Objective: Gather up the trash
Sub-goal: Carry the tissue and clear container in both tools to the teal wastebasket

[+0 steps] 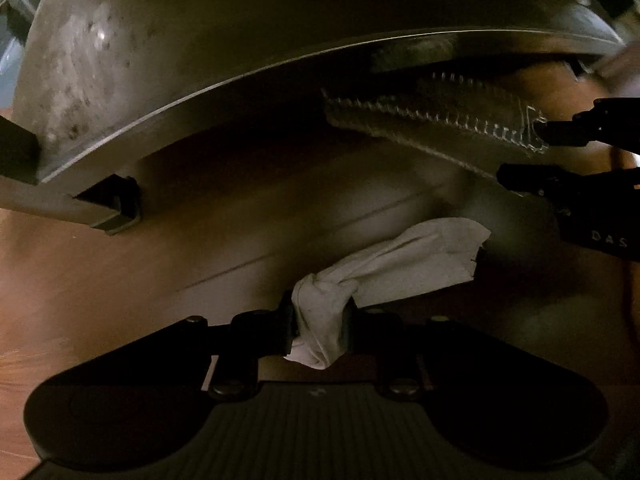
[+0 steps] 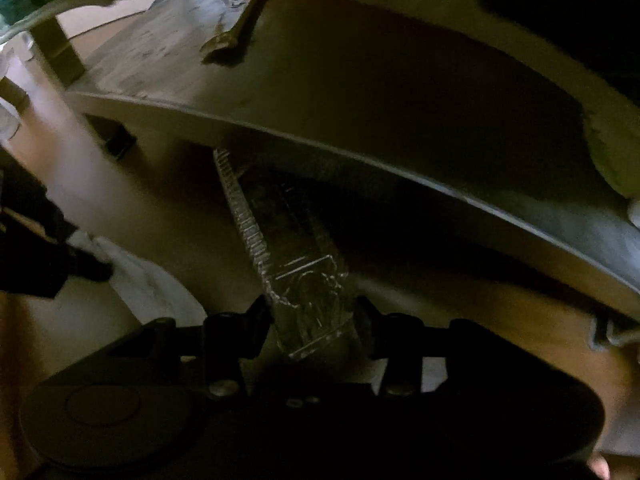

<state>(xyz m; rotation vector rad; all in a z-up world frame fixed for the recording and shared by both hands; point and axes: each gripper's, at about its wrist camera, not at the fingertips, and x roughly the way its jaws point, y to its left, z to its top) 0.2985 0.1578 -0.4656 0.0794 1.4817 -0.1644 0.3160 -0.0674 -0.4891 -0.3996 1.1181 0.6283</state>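
- Tissue (image 1: 360, 276), white and crumpled, was pinched at its twisted near end between the fingers of the left claw (image 1: 320, 320); its loose end trailed far and to the right above the brown floor (image 1: 80, 280).
- A clear plastic wrapper (image 2: 296, 256) with a crimped, serrated edge was clamped at its near end in the right claw (image 2: 312, 320), and its far end ran up under the edge of the low table (image 2: 360, 92).
- In the left wrist view the same wrapper (image 1: 440, 120) lay under the table's (image 1: 160, 60) rim, with the right claw (image 1: 536, 152) reaching in from the right and closed on its end.
- In the right wrist view the left claw (image 2: 96, 256) showed at the left edge with the pale tissue (image 2: 132, 276) hanging from it.
- The tabletop looked grey and stained, and a table leg's foot (image 1: 112, 208) stood on the floor at the left.
- A dark, long object (image 2: 232, 28) lay on the far part of the tabletop; too blurred to name.
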